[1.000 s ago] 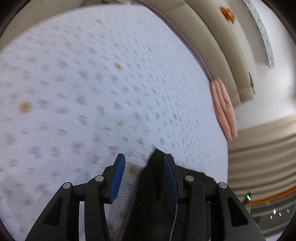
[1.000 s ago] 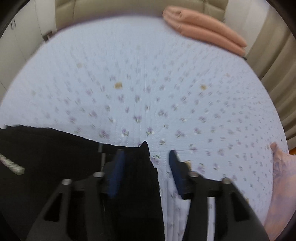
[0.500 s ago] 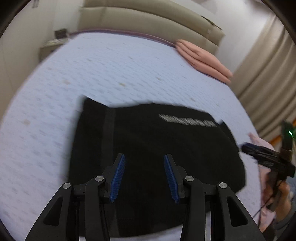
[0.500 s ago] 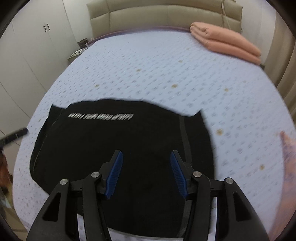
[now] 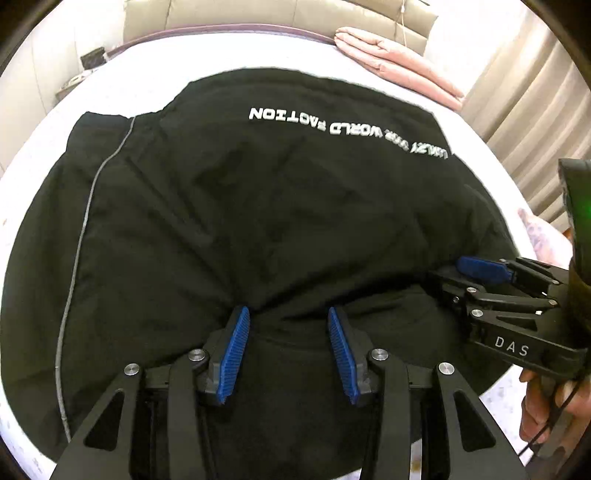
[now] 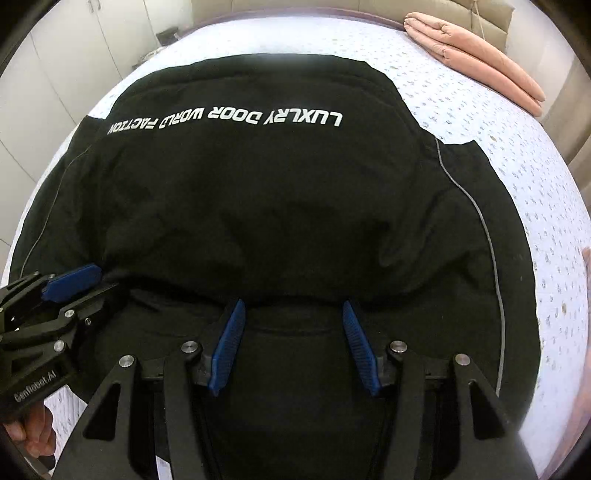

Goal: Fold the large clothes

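Two grippers over one black garment, spread flat across the near part of a pale flower-print bedspread. Printed in white across the cloth, upside down from both cameras: "LUXLRY DOOR WORLD FACTION"; in the left wrist view only "WORLD FACTION" reads cleanly, the rest smeared. "DAS" on the side of the right gripper as seen from the left camera; "GenRobot.AI" on the left gripper as seen from the right one. Thin grey piping down each side of the garment. Folded pink blanket at the far corner near the beige headboard.

Left jaws spread apart over a folded edge of the cloth, blue pads on either side of it, not pressing. Right jaws opening, pads likewise clear of the fabric, the fold line running between them.

Half a second back: garment smaller and farther off, lettering a blur, bare bedspread wide around it. Now much closer, filling both views, text sharp. A second back: only a dark strip of cloth between the pads, bedspread filling everything else.
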